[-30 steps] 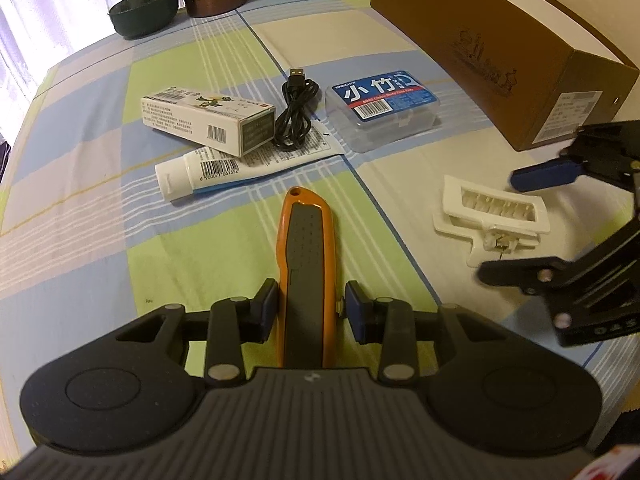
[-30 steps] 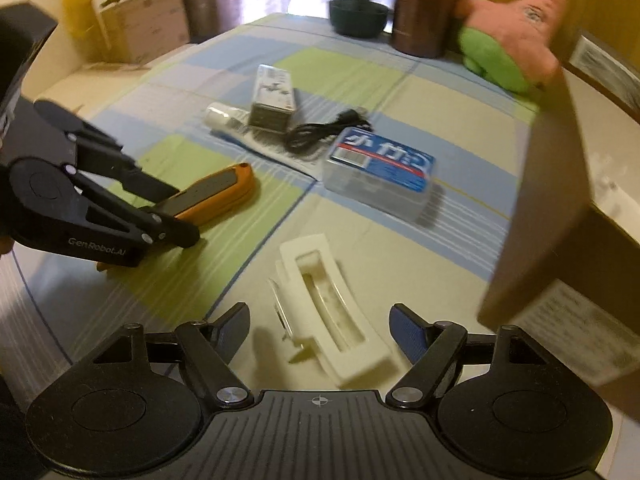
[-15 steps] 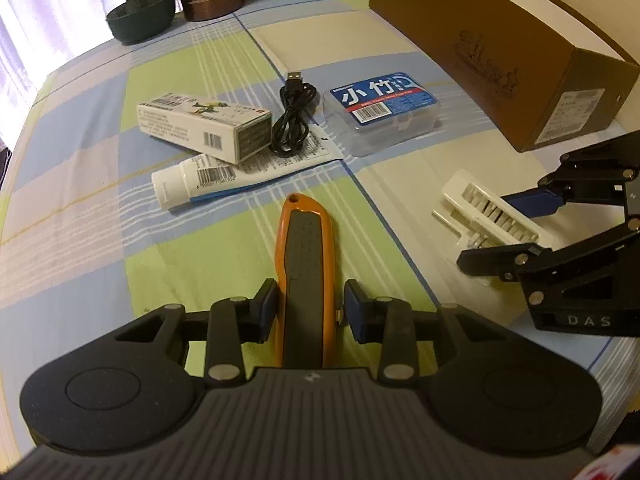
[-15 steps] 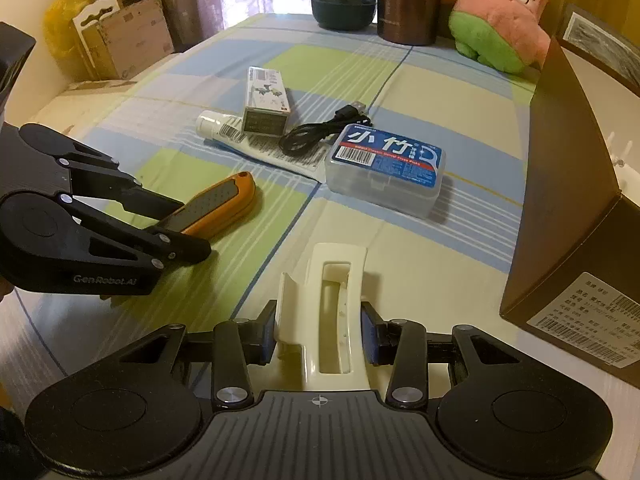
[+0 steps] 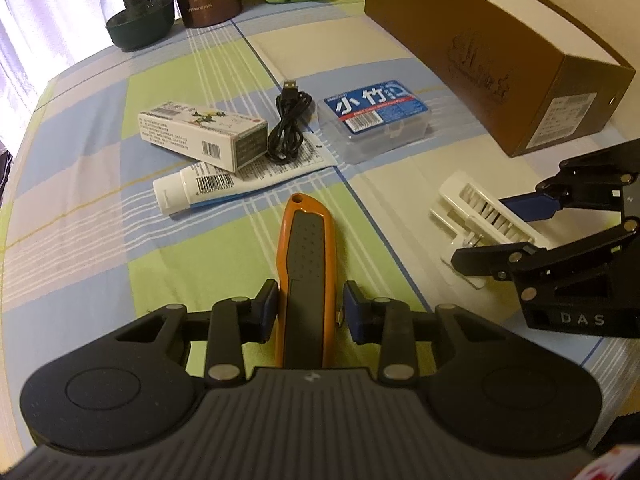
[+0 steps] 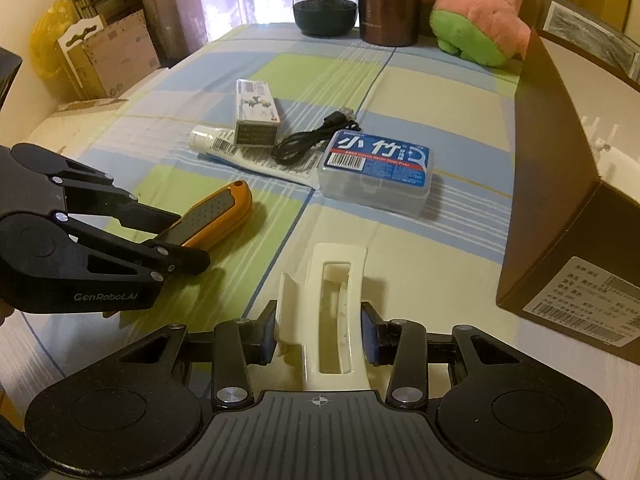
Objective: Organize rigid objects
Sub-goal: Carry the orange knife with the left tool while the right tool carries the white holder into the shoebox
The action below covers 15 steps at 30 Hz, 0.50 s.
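Orange utility knife with a grey rubber grip is lying on the checked cloth of the worktop, pointing toward twelve o'clock between the fingers of the left tool. The blue pads are bracketing it with a slight gap on the right, so this tool is not yet clenching. The right tool is pressing both pads against the white slotted plastic clip and grasping it. Judging from this, the left fingers should be closing squarely on the knife's mid-body, and both lifts should be kept level before heading toward the brown cardboard box at one o'clock. Farther off are lying a white tube, a small printed carton, a black USB cable and a clear floss-pick case with a blue label. Only the right view is showing the box's pale interior and the pink star plush.
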Each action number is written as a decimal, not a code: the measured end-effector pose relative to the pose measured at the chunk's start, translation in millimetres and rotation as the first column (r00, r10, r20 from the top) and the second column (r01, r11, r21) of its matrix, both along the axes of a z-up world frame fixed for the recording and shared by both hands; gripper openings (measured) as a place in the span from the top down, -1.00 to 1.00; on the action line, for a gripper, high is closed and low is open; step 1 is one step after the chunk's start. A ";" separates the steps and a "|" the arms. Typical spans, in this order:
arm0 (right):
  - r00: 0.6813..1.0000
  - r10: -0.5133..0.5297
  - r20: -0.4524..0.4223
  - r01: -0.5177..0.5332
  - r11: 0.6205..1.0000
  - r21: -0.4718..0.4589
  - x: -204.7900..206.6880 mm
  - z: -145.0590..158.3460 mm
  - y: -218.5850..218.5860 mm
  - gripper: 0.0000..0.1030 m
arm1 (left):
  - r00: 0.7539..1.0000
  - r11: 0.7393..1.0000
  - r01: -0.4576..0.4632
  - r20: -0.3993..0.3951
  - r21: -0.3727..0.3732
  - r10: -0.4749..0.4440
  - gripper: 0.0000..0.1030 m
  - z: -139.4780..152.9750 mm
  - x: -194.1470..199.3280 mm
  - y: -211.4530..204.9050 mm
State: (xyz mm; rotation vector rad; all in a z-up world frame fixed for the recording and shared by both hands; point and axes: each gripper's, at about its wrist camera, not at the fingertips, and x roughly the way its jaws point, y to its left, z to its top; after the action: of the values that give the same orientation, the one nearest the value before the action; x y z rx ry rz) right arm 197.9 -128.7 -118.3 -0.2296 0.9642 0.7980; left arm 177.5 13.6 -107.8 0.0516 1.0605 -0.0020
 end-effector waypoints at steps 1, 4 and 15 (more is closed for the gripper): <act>1.000 -0.005 0.003 0.005 1.000 0.005 -0.1 2.2 -1.1 0.27 | 1.000 1.000 0.000 0.005 -0.002 0.000 0.42 2.3 -0.9 0.4; 1.000 -0.020 0.003 0.020 1.000 0.019 -0.2 9.3 -4.5 0.27 | 1.000 1.000 -0.001 0.021 -0.011 0.001 0.42 11.5 -2.4 0.3; 0.995 -0.091 0.027 0.089 0.992 0.091 0.8 55.0 -32.6 0.27 | 0.997 0.999 0.028 0.079 -0.036 -0.025 0.42 56.8 5.0 -13.9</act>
State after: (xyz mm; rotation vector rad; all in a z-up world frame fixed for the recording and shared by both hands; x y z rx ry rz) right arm 198.7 -161.3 -63.3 -0.1196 0.9009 0.7509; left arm 182.5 -0.3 -51.0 0.0316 0.9805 -0.0433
